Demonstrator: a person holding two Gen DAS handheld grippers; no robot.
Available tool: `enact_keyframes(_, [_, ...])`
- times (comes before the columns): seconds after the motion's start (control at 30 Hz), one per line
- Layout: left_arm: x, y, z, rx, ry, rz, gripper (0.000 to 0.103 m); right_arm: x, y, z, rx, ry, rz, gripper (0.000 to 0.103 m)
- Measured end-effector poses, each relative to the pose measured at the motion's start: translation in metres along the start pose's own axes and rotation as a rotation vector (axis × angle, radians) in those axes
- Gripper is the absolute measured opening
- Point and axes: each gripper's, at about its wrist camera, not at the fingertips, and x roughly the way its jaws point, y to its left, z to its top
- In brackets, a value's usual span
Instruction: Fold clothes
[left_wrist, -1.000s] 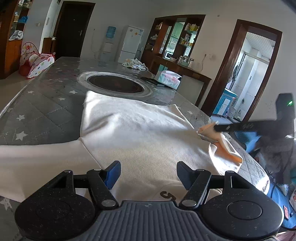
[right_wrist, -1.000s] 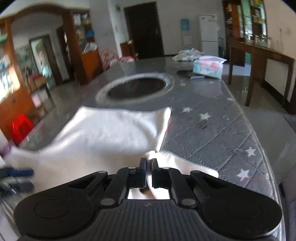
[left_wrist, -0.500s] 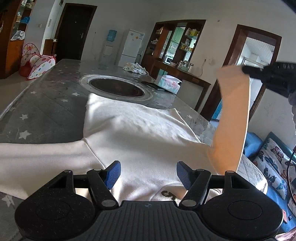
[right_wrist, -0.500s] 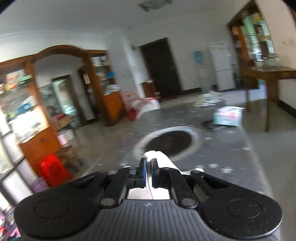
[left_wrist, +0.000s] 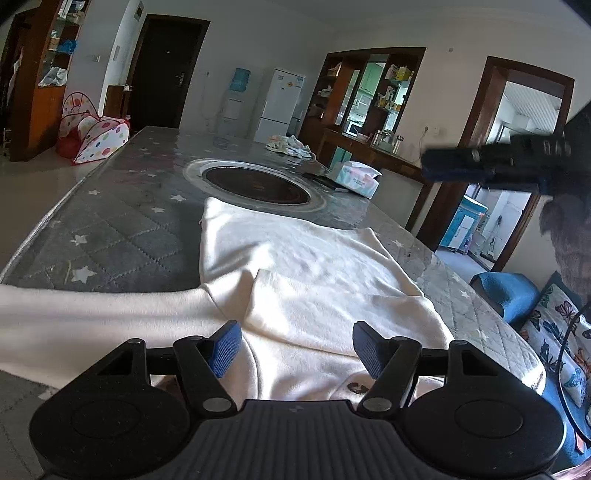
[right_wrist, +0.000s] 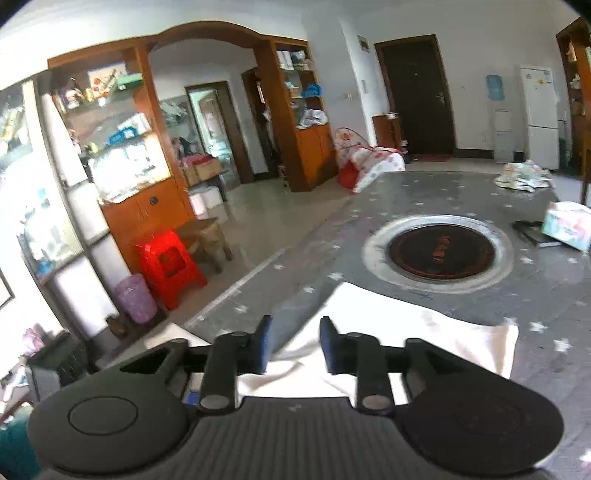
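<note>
- White garment (left_wrist: 295, 280) lies spread on the grey star-patterned quilted table cover (left_wrist: 122, 236), body reaching toward the round dark inset (left_wrist: 256, 182) in the table's middle
- One sleeve (left_wrist: 92, 317) extends flat to the left edge of the left wrist view; the other sleeve (left_wrist: 332, 310) lies folded across the garment body, its cuff end near the centre
- Left gripper (left_wrist: 295, 347): jaws wide apart, blue pads (left_wrist: 223, 347) showing, nothing between them; it hangs low over the near hem of the garment
- Right gripper (right_wrist: 294, 345): jaws parted to a moderate gap, holding nothing; white cloth (right_wrist: 424, 332) visible below and beyond it, contact with the fabric cannot be judged
- In the left wrist view the right gripper (left_wrist: 484, 166) appears raised at upper right, well apart from the cloth, image blurred
- Tissue pack (left_wrist: 356, 177) and crumpled cloth (left_wrist: 290, 146) sit at the far end of the table, well away from the garment
</note>
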Motion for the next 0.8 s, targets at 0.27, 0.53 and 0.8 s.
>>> enact_keyframes(0.27, [0.021,-0.011,0.013,0.053,-0.007,-0.001,0.068,0.005,-0.040,-0.057,-0.027,0.190,-0.188,0.032])
enact_keyframes(0.53, [0.053,-0.019,0.021,0.093,0.027,0.005,0.057,0.016,-0.040,-0.098,-0.084,0.219,-0.209,0.032])
enact_keyframes(0.8, [0.071,-0.022,0.011,0.132,0.106,0.011,0.049,0.018,-0.047,-0.106,-0.103,0.234,-0.226,0.032])
